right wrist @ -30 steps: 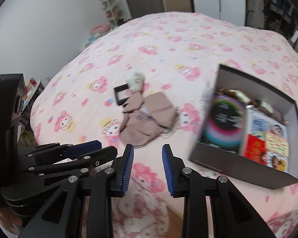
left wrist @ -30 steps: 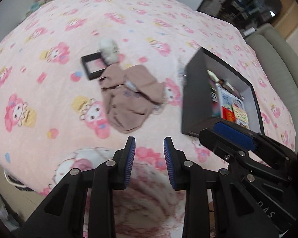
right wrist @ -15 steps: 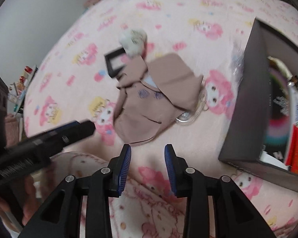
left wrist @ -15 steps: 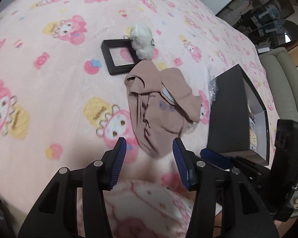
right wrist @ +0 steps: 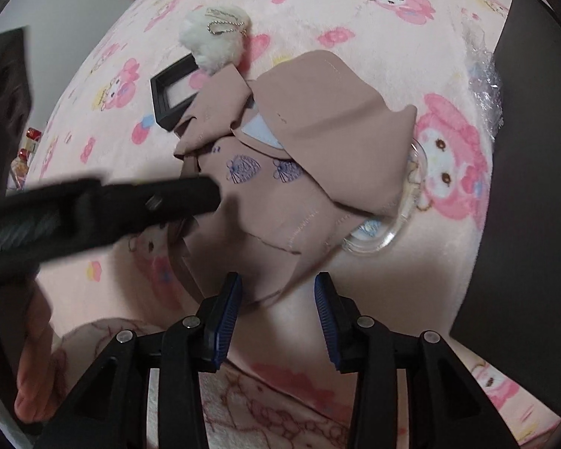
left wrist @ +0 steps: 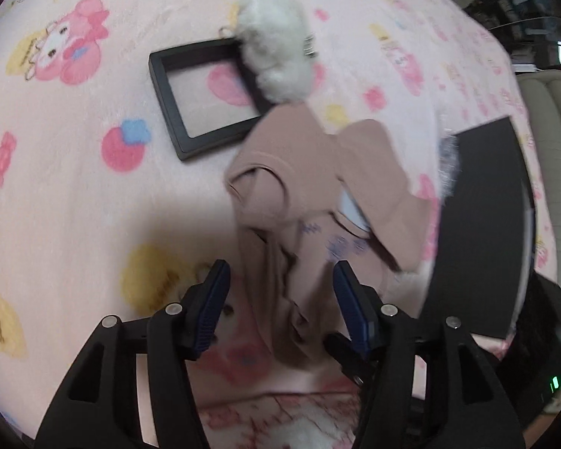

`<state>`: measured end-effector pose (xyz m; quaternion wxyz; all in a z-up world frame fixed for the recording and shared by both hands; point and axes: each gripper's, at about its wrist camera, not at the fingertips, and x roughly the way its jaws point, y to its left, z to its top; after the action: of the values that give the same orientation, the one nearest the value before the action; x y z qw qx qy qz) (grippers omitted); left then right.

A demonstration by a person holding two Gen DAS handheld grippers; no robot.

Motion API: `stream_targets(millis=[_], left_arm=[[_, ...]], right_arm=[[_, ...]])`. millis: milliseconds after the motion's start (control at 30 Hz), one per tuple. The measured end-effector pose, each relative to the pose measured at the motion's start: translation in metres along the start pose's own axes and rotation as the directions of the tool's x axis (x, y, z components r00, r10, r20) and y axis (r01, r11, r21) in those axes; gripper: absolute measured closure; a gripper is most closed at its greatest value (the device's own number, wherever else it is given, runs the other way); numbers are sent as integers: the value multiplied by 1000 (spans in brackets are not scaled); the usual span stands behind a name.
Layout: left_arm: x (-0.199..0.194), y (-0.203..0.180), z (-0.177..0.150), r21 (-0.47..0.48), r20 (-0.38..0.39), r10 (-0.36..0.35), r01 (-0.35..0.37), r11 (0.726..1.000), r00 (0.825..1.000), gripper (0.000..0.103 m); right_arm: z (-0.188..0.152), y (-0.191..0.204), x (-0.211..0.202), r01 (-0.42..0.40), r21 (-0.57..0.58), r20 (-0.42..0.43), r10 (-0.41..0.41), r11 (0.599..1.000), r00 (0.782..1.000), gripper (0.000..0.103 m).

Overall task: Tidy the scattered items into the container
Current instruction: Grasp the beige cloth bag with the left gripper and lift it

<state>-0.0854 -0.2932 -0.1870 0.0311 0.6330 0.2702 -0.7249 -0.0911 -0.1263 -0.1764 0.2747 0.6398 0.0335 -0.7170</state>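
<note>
Garment (right wrist: 291, 172) centre on blanket (right wrist: 355, 11), frame (left wrist: 202, 101) and pompom (left wrist: 276, 56) behind-left, box (right wrist: 535, 187) right, perhaps a disc (right wrist: 389, 232) underneath

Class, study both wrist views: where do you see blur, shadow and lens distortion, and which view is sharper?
Left wrist view: soft all over, the beige garment and white pom-pom smeared; a grey shadow lies on the blanket ahead of the fingers. Right wrist view: sharper, garment stitching legible, but the left gripper crossing it is blurred. Both: fisheye bulging, dark corners.

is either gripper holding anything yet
No. The left gripper is open, straddling the near end of the brown cloth; the right gripper is open at its near edge.
</note>
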Motion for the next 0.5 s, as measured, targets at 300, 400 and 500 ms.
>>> stream_targets(millis=[300, 400, 500], left_arm=[[-15, -24, -22, 115, 20, -74, 71, 991, 997, 99], [-27, -38, -47, 144, 38, -132, 125, 982, 991, 99], [-27, -59, -78, 180, 28, -179, 171, 969, 983, 99]], right_arm=[[-10, -9, -15, -154, 2, 84, 153, 988, 985, 66], [-19, -11, -28, -152, -24, 97, 154, 988, 983, 66], [-36, -18, -42, -174, -37, 110, 177, 984, 978, 66]])
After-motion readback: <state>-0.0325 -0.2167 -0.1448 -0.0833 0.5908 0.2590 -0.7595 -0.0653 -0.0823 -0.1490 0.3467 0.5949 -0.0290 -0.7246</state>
